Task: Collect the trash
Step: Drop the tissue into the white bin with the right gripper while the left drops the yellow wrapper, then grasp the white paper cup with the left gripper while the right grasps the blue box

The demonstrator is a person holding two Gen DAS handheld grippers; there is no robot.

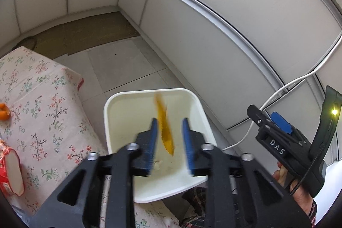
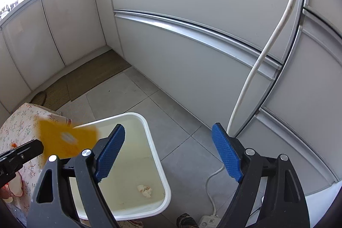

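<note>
A white bin (image 1: 111,104) stands on the floor beside the table. My left gripper (image 1: 169,123) hangs over it, jaws a little apart. A blurred orange wrapper (image 1: 164,131) hangs edge-on between the blue pads, and neither pad presses on it. In the right wrist view the same wrapper (image 2: 66,138) shows flat over the bin's left rim (image 2: 158,164), just off the left gripper's finger (image 2: 32,149). A crumpled pale scrap (image 2: 145,187) lies on the bin's bottom. My right gripper (image 2: 168,129) stands wide open and empty over the bin's right side, and also appears as the right gripper (image 1: 265,116) at the right.
A table under a floral cloth (image 1: 42,99) sits left of the bin, with an orange object (image 1: 4,112) and a red-and-white pack (image 1: 10,172) on it. White cabinet fronts (image 2: 192,57) close off the right. A white cable (image 2: 256,69) runs down to a power strip (image 2: 208,222). A brown mat (image 1: 89,31) lies in the corner.
</note>
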